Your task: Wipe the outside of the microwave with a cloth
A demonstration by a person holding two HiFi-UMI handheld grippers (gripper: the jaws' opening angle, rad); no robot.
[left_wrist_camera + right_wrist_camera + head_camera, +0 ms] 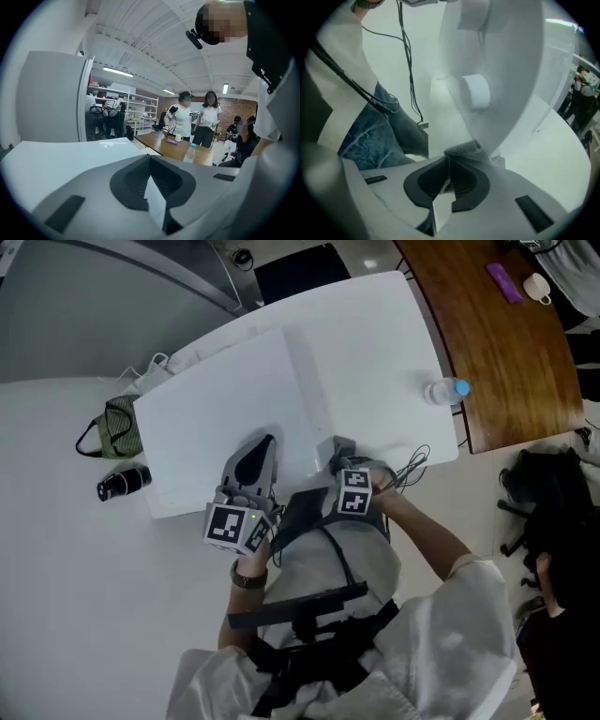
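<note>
The white microwave (225, 427) stands on a white table, seen from above in the head view. My left gripper (263, 444) rests on its top near the front edge, shut with nothing between the jaws; the left gripper view shows the shut left gripper (150, 161) over the white top (70, 159). My right gripper (339, 454) is at the microwave's front face, shut on a grey cloth (464, 151). In the right gripper view the cloth touches the white face (501, 70) just below a round knob (476, 91).
A water bottle (444, 391) stands at the table's right corner beside a brown table (506, 343). A green bag (119, 427) and a black cylinder (123, 482) lie left of the microwave. Cables (408, 465) trail near my right hand. People (197, 119) stand far off.
</note>
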